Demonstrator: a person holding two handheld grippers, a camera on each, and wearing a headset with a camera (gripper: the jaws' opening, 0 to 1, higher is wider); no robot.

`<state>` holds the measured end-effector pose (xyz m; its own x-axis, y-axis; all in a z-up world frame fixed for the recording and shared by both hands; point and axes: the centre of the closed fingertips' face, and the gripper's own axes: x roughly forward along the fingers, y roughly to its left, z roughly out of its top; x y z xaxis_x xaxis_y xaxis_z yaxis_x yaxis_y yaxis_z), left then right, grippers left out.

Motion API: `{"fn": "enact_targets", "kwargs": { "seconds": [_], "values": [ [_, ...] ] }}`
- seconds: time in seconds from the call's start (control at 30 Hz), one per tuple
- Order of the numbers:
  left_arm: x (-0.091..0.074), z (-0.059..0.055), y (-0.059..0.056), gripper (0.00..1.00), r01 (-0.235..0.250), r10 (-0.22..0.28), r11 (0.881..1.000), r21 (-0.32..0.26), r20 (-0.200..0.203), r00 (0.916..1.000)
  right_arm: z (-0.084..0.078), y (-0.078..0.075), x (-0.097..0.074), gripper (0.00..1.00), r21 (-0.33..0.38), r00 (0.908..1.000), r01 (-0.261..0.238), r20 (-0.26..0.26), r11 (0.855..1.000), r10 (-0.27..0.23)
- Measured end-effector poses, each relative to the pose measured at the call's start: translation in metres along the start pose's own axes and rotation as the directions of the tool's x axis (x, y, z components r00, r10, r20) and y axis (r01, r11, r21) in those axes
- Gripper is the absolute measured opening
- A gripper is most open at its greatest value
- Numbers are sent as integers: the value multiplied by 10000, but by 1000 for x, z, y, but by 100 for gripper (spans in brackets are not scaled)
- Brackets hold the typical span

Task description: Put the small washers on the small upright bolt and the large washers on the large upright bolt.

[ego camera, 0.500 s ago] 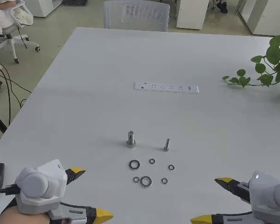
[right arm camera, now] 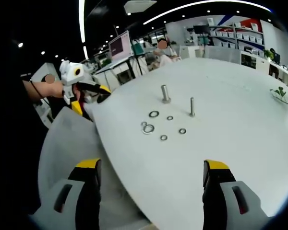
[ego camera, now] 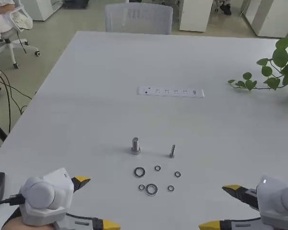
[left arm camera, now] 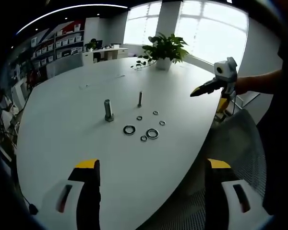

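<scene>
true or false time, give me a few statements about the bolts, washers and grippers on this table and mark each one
1. The large upright steel bolt and the small upright steel bolt carry no washers. True.
2. The left gripper is shut on a large washer. False: its jaws are open and it holds nothing.
3. Two large steel washers and four small steel washers lie flat on the white table. True.
4. The white power strip lies between the bolts and the washers. False: it lies on the far side of the bolts from the washers.
5. The right gripper is open and empty. True.
</scene>
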<state>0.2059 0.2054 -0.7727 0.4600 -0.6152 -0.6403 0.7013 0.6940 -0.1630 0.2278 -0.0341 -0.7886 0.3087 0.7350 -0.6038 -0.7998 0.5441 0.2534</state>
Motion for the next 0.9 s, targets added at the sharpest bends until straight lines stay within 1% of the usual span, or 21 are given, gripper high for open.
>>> {"fn": "enact_targets", "kwargs": {
  "seconds": [0.07, 0.23, 0.33, 0.4, 0.5, 0.57, 0.63, 0.67, 0.73, 0.8, 0.83, 0.9],
  "values": [
    [0, -1, -1, 89, 60, -59, 10000, 39, -62, 10000, 1, 1, 1, 88, -8, 10000, -29, 7, 10000, 29],
    [0, -4, 0, 88, 38, -35, 9999, 122, -211, 9998, 2, 1, 6, 87, 211, 9999, 7, -150, 9998, -4],
    [1, -5, 0, 88, 58, -54, 9999, 154, -257, 9997, 5, 5, 8, 85, 107, 9997, -106, -241, 9999, 108],
    [1, -4, 0, 88, 78, -75, 9999, 121, -246, 9997, 6, 5, 10, 85, 36, 9994, -101, -316, 9999, 102],
    [2, -3, 0, 89, 109, -107, 9999, 130, -154, 9998, 16, 6, 12, 85, -200, 9998, -179, -67, 9996, 178],
    [2, -2, -1, 89, 133, -131, 9997, 214, -79, 9999, 19, 7, 14, 85, -235, 9997, -212, -82, 9995, 210],
    [2, -3, -2, 90, 140, -135, 9996, 253, -226, 9997, 21, 9, 19, 85, -333, 9991, -307, -303, 9990, 297],
    [1, -2, -4, 91, 140, -131, 9992, 372, -242, 9996, 20, 8, 22, 85, -414, 9983, -361, -465, 9985, 342],
    [2, -2, -5, 91, 188, -179, 9990, 417, -222, 9996, 21, 8, 26, 85, -614, 9970, -424, -666, 9972, 383],
    [2, -2, -5, 91, 219, -208, 9986, 472, -237, 9995, 25, 8, 29, 85, -775, 9968, -459, -683, 9959, 406],
    [2, 0, -5, 91, 211, -204, 9980, 590, -116, 9997, 27, 8, 30, 84, -800, 9965, -488, -709, 9956, 431],
    [3, 0, -5, 91, 248, -241, 9983, 520, -143, 9996, 28, 7, 32, 82, -846, 9946, -543, -932, 9949, 464]
  ]
}}
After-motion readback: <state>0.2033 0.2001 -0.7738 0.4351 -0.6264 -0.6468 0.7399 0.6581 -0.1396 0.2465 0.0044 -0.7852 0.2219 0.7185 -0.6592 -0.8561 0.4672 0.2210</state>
